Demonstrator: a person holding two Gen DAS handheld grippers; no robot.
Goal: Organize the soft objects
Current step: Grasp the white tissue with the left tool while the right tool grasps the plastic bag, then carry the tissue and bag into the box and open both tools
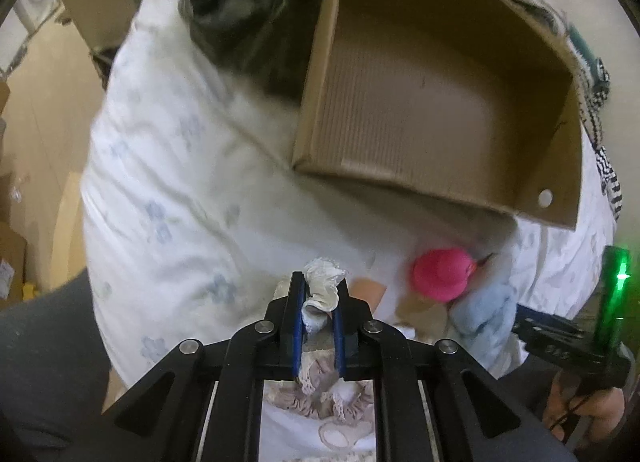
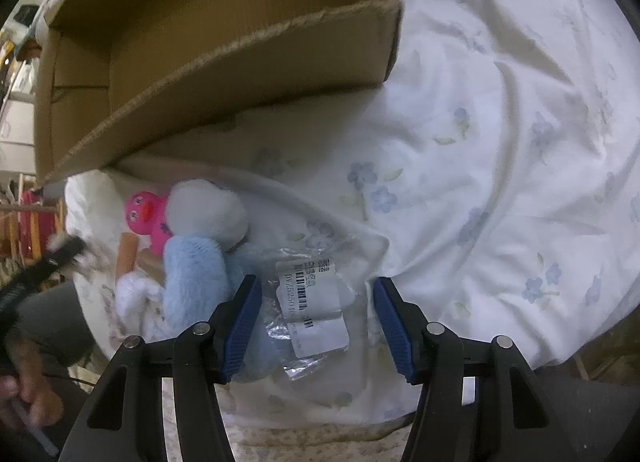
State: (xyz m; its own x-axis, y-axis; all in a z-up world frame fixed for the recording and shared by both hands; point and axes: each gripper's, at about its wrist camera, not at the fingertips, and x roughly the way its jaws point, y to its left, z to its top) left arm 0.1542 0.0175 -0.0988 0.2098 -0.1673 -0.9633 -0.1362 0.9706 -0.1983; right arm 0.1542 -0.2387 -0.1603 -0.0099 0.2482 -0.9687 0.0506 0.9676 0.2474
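The left claw (image 1: 319,316) is pinching a frilly lace cloth (image 1: 325,286), which bunches up between the blue pads at the lower middle of the left view, with more of it trailing down under the jaws. The right claw (image 2: 316,324) is spread wide at the bottom of the right view, low over a clear label bag (image 2: 316,302) and a blue plush (image 2: 196,274), gripping nothing.

Risks, as I judge them: the cloth is held by a small bunch only, so it could slide out on the way to the box (image 1: 436,101), which fills the upper right of the left view and looks empty. The trailing part could snag on the box's near wall. If the right claw shuts where it is, it may catch the slippery bag or the bed sheet (image 2: 500,141) along with the plush. The box sits on soft bedding, so a push on its rim might tip it.

Count: one box; one lace cloth; one blue plush; one pale round plush (image 2: 208,207) touching it; one pink toy (image 2: 146,217) just beside them at centre left of the right view; one bag; two claws.
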